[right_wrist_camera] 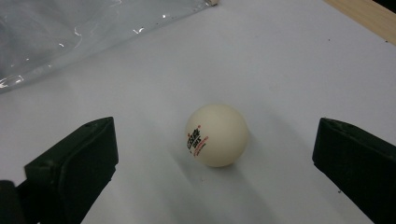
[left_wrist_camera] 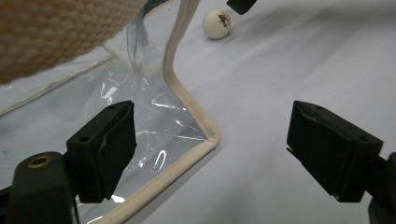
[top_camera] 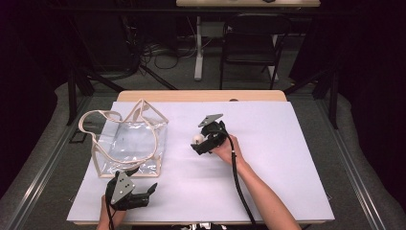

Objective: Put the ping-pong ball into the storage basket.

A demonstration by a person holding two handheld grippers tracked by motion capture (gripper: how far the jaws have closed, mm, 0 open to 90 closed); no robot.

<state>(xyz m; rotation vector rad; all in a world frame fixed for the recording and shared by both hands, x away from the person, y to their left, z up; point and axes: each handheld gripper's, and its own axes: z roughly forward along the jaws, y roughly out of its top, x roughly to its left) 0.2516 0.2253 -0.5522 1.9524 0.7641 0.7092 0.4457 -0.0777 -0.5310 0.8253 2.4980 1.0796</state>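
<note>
Both my claws spread: right claw (right_wrist_camera: 215, 163) straddles ping-pong ball (right_wrist_camera: 216, 135), left claw (left_wrist_camera: 210, 158) at clear tote bag (left_wrist_camera: 154, 116) corner.

Lab: black curtains (top_camera: 28, 57), floor cables (top_camera: 163, 55)

The bag (top_camera: 129, 141) is glossy clear plastic with rough woven cloth trim; the ball (right_wrist_camera: 216, 135) is smooth, matt plastic.

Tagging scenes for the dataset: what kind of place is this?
Most likely a lab or data-collection room, not a home: a work table under a white sheet, dark curtains around it, cables loose on the grey carpet behind, plus a black folding chair at a second desk.
</note>
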